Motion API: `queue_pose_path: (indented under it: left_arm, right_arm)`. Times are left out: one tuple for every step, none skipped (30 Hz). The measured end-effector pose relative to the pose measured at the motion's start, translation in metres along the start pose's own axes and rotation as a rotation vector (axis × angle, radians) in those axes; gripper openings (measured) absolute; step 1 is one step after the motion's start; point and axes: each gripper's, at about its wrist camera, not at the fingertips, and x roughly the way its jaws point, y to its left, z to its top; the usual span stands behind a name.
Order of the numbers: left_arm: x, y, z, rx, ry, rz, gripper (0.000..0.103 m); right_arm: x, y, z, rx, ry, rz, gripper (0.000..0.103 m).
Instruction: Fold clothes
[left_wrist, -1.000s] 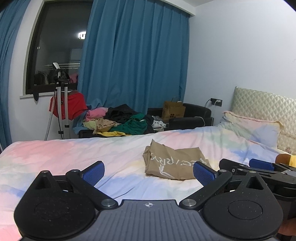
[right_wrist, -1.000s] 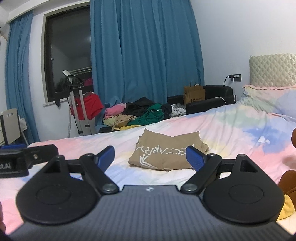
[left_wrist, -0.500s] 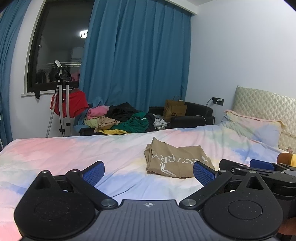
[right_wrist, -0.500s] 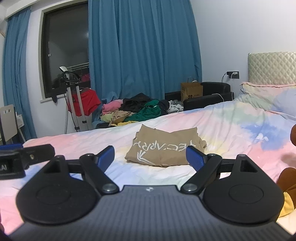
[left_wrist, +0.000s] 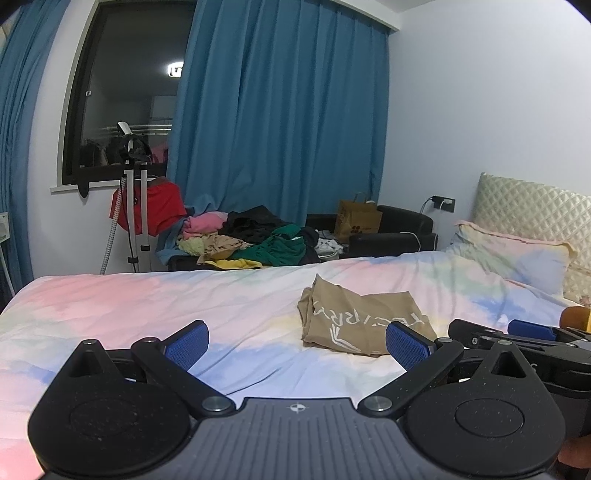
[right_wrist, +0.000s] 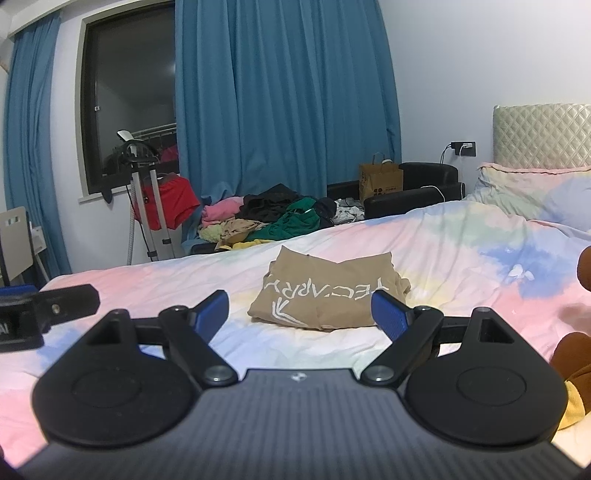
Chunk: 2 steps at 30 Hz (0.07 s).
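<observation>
A tan garment (left_wrist: 364, 321) with white lettering lies folded on the pastel bed cover (left_wrist: 147, 302); the right wrist view shows it straight ahead (right_wrist: 328, 295). My left gripper (left_wrist: 297, 343) hovers over the near part of the bed, open, nothing between its blue pads (left_wrist: 186, 345). My right gripper (right_wrist: 301, 314) is also open and empty, a short way in front of the garment. Each gripper shows at the edge of the other's view: the right one (left_wrist: 517, 332), the left one (right_wrist: 48, 306).
A pile of unfolded clothes (left_wrist: 258, 243) lies on a dark sofa beyond the bed, beside a paper bag (left_wrist: 358, 221). A garment steamer stand (left_wrist: 135, 206) with a red cloth stands by the window. Pillow (left_wrist: 517, 254) and headboard at right. A brown plush toy (right_wrist: 576, 354) sits near right.
</observation>
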Motion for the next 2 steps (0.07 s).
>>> queue_pose_path:
  left_arm:
    - [-0.0003,-0.0002,-0.0003,0.002,0.0,0.0,0.103]
    - [-0.0003,-0.0007,-0.0006,0.004,0.001,0.001,0.103]
  right_arm:
    - [-0.0002,0.0001,0.0,0.0,0.0,-0.001,0.086]
    - [-0.0001,0.0004,-0.0001,-0.001,0.0,-0.001,0.086]
